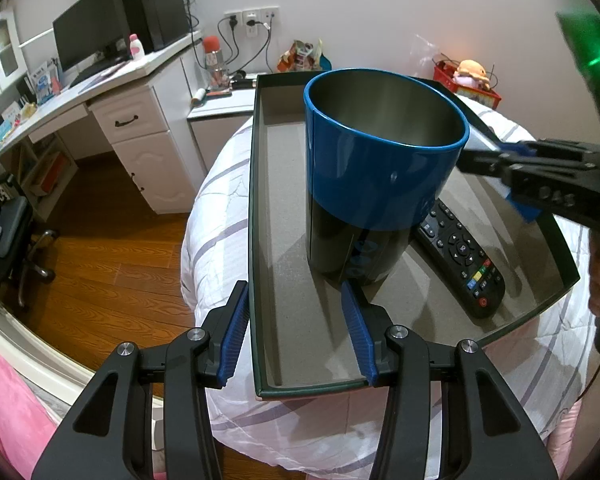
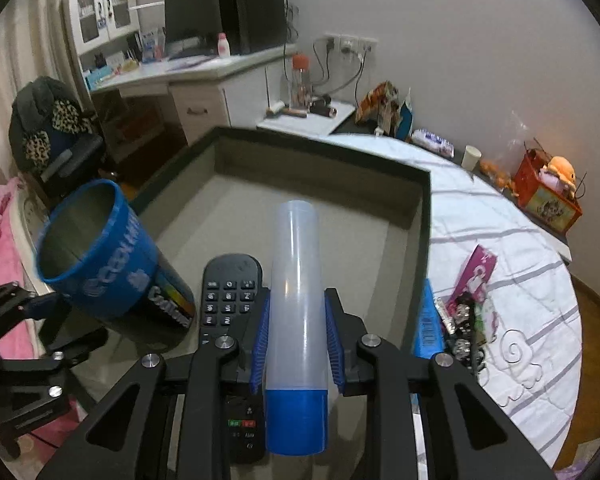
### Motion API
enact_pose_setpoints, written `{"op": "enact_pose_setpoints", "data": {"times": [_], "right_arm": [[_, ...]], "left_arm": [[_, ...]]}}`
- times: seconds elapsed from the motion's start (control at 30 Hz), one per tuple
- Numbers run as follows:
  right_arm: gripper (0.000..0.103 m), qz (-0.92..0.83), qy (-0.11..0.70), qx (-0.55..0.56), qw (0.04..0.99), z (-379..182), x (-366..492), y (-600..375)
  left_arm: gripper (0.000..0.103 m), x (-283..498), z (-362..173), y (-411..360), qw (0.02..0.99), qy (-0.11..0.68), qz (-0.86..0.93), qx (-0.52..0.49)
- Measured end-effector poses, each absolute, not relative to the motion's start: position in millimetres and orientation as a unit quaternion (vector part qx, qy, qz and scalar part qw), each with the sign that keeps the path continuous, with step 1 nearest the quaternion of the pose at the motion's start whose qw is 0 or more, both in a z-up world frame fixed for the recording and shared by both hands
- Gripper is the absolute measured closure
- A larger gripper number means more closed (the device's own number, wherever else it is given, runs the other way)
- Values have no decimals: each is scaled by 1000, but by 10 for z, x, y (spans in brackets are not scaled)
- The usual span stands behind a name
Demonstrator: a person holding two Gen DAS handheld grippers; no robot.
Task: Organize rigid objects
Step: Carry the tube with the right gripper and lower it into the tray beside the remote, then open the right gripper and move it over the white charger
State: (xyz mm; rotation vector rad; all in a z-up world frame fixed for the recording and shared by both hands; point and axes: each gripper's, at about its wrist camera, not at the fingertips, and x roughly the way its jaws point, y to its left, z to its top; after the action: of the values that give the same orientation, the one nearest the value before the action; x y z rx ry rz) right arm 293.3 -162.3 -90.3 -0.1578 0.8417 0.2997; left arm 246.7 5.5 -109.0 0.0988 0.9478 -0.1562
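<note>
My right gripper [image 2: 296, 340] jaws squeeze clear tube [image 2: 296, 280], above box [image 2: 420, 208], beside remote [image 2: 230, 292] and blue can [image 2: 112, 264]. Left gripper [image 1: 296, 332] jaws loose, straddling box wall. Next, I think: lower tube onto bare floor, let go.

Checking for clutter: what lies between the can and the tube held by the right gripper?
The remote, flat on the box floor, shown in the right wrist view.
</note>
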Motion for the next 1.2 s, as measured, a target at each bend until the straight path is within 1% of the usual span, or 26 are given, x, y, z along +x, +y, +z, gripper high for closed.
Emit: {"op": "enact_pose_setpoints", "data": {"times": [0.27, 0.6, 0.63, 0.7, 0.73, 1.0, 1.03, 1.1, 1.17, 1.2], "right_arm": [[77, 138, 435, -79, 886, -1035, 2986, -1646], [75, 141, 440, -74, 884, -1018, 3006, -1645], [73, 140, 440, -75, 884, -1014, 3001, -1642], [56, 137, 434, -83, 887, -986, 2978, -1624], [53, 136, 429, -85, 889, -965, 2966, -1621], [51, 127, 363, -74, 920, -465, 2656, -1927], [49, 124, 355, -70, 924, -398, 2618, -2005], [38, 106, 337, -61, 934, -266, 2519, -2179], [33, 92, 320, -57, 941, -173, 2419, -2339], [32, 85, 315, -54, 944, -136, 2364, -2434]], "left_arm": [[56, 2467, -1086, 62, 886, 455, -75, 48], [55, 2466, -1087, 62, 886, 455, -75, 49], [55, 2465, -1085, 65, 886, 455, -75, 49], [55, 2465, -1087, 64, 886, 455, -74, 50], [55, 2465, -1083, 69, 886, 455, -74, 50], [55, 2458, -1078, 68, 886, 456, -74, 51], [55, 2461, -1083, 60, 886, 455, -74, 51], [55, 2459, -1083, 59, 886, 455, -74, 51], [55, 2461, -1083, 60, 886, 455, -74, 50], [55, 2460, -1083, 59, 886, 455, -74, 51]]}}
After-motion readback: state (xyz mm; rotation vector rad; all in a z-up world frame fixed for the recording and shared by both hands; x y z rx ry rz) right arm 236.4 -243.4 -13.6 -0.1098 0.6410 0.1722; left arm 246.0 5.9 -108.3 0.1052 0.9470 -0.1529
